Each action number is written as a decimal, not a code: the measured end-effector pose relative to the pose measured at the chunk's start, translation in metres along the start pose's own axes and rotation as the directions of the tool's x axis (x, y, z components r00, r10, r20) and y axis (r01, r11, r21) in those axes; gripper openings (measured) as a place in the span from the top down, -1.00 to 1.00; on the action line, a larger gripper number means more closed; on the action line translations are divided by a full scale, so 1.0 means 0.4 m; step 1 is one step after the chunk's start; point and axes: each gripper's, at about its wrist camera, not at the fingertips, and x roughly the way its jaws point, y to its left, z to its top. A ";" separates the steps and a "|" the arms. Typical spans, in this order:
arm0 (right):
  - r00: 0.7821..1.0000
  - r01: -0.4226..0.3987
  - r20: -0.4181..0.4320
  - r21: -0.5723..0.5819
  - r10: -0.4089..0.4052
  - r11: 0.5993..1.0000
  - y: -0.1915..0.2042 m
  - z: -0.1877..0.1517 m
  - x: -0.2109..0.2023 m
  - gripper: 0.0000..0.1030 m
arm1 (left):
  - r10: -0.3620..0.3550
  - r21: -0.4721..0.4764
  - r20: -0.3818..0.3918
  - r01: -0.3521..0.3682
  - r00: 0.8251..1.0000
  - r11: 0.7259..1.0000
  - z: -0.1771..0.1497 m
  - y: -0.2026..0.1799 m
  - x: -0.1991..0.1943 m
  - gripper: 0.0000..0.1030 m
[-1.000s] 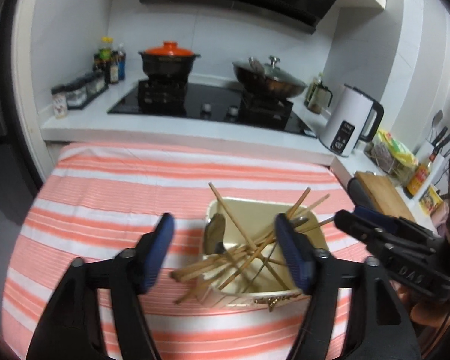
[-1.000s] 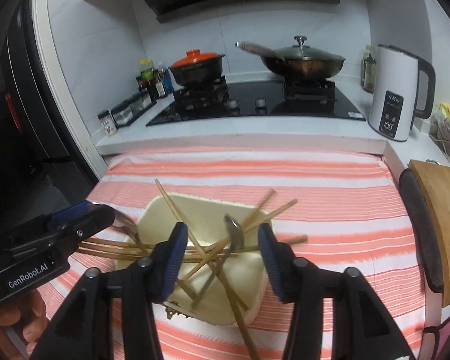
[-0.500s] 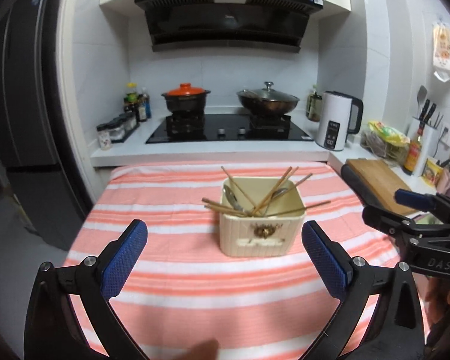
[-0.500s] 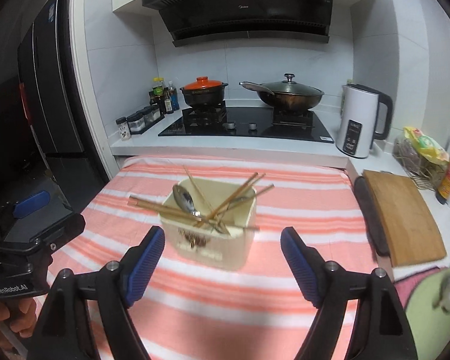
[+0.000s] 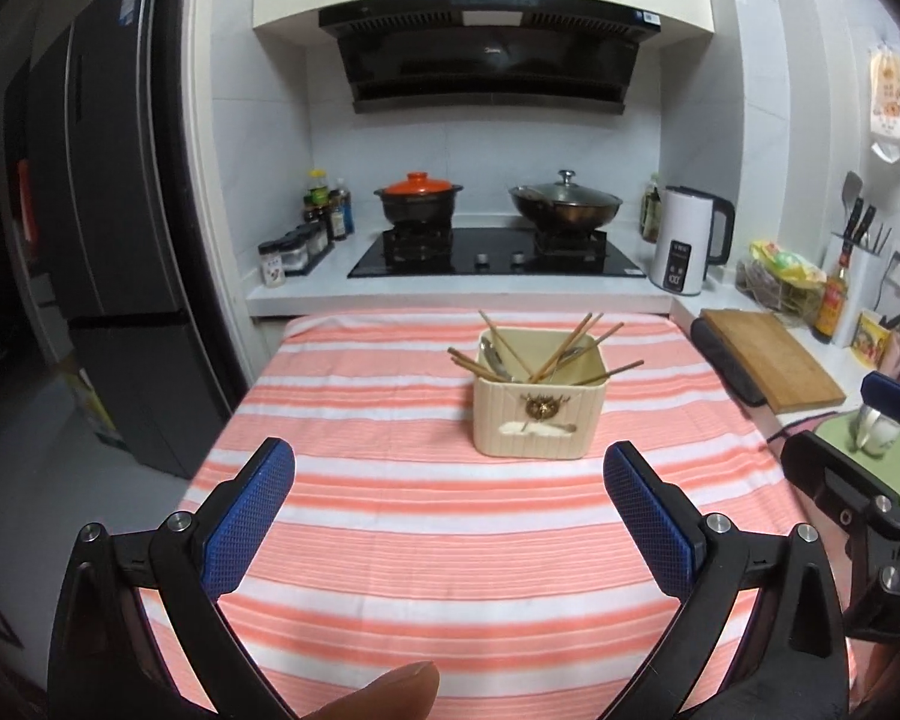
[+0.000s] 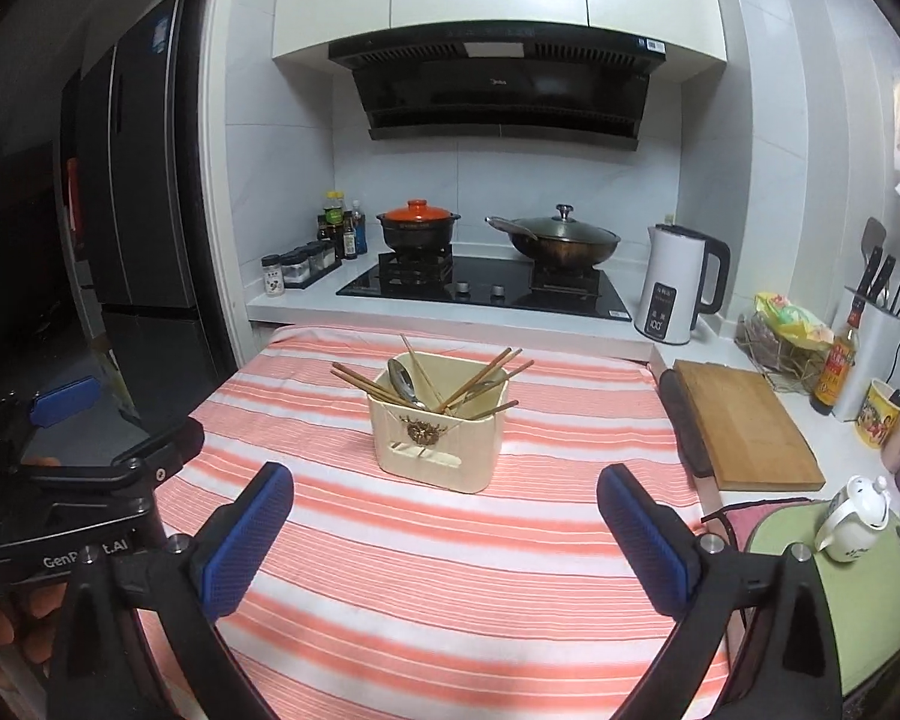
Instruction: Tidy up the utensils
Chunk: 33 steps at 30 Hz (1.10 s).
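Note:
A cream utensil holder (image 5: 537,420) stands on the orange-striped tablecloth (image 5: 450,540), a little beyond both grippers. Several wooden chopsticks (image 5: 570,342) lean out of it in different directions, and a metal spoon (image 6: 403,381) rests inside among them. My left gripper (image 5: 450,462) hangs open above the cloth in front of the holder, with nothing between its blue pads. My right gripper (image 6: 445,480) is also back from the holder; its jaws are opening and stand wide with nothing between them. A person's fingertip (image 5: 402,690) shows at the bottom of the left wrist view.
A wooden cutting board (image 6: 744,420) lies on the counter right of the table. A white teapot (image 6: 858,516) sits on a green mat near it. Behind the table are a white kettle (image 6: 675,294), a hob with a pot and a wok, and spice jars. A dark fridge (image 5: 120,240) stands at the left.
Both grippers have pulled back and up from the holder, which now looks small and far. Their jaws have spread from around the utensils to wide apart and hold nothing.

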 end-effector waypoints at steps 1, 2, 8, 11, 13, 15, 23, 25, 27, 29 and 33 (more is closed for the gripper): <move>1.000 -0.003 0.008 -0.005 0.003 1.000 0.005 0.002 -0.013 -1.00 | 0.000 -0.003 0.004 0.000 1.000 1.000 0.002 0.002 -0.012 -0.99; 1.000 -0.005 0.017 -0.010 0.005 1.000 0.010 0.005 -0.024 -1.00 | 0.001 -0.006 0.008 -0.001 1.000 1.000 0.002 0.004 -0.024 -0.99; 0.999 0.000 0.046 -0.015 0.001 1.000 0.021 0.009 -0.070 -1.00 | 0.015 -0.010 0.044 -0.015 0.999 1.000 0.005 0.004 -0.078 -0.99; 0.999 0.004 0.050 -0.010 -0.003 1.000 0.020 0.008 -0.080 -1.00 | 0.022 -0.012 0.052 -0.022 0.998 1.000 0.004 0.004 -0.092 -0.99; 0.999 0.008 0.049 -0.008 -0.008 1.000 0.019 0.007 -0.082 -1.00 | 0.025 -0.012 0.057 -0.025 0.998 1.000 0.004 0.004 -0.101 -0.99; 0.999 0.008 0.050 -0.006 -0.007 1.000 0.020 0.007 -0.083 -1.00 | 0.035 -0.009 0.064 -0.034 0.997 0.999 0.005 0.003 -0.109 -0.99; 0.999 0.006 0.052 0.001 -0.006 1.000 0.016 0.004 -0.089 -1.00 | 0.061 -0.003 0.074 -0.061 0.995 0.998 0.005 0.001 -0.123 -0.99; 0.999 0.003 0.052 -0.001 -0.003 1.000 0.015 0.003 -0.090 -1.00 | 0.060 -0.006 0.072 -0.060 0.996 0.998 0.007 0.001 -0.121 -0.99; 0.999 0.002 0.051 0.002 -0.002 1.000 0.013 0.003 -0.089 -1.00 | 0.060 -0.008 0.071 -0.059 0.996 0.998 0.007 0.001 -0.120 -0.99; 0.999 0.001 0.050 0.001 -0.001 1.000 0.014 0.003 -0.089 -1.00 | 0.059 -0.008 0.069 -0.058 0.996 0.998 0.007 0.002 -0.119 -0.99; 0.999 0.002 0.048 0.000 -0.002 1.000 0.016 0.003 -0.088 -1.00 | 0.055 -0.011 0.070 -0.054 0.996 0.998 0.006 0.006 -0.117 -0.99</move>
